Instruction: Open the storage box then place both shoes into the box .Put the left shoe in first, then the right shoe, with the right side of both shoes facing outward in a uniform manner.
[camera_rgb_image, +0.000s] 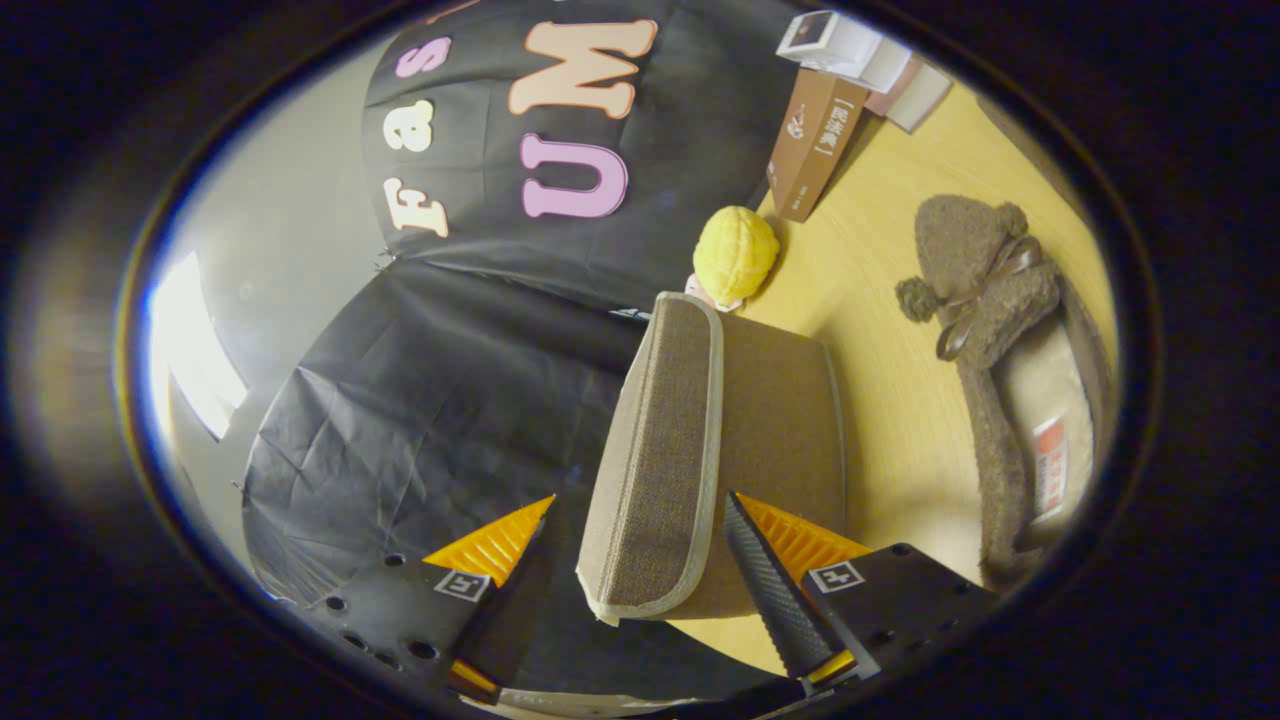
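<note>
tongs: my tongs (640, 560) stand apart, straddling the lid's edge, not pressing on it.
lid: the storage box lid (655, 460) is tilted up between the fingers, fabric-covered with a pale piped rim; looks light, a bit floppy.
hold: i'd pinch that piped rim, it seems the stiffest part.
shoe: a fuzzy slipper (1000, 360) lies on the tabletop (890, 300) beyond the box, soft and light; best taken by the heel wall.
</note>
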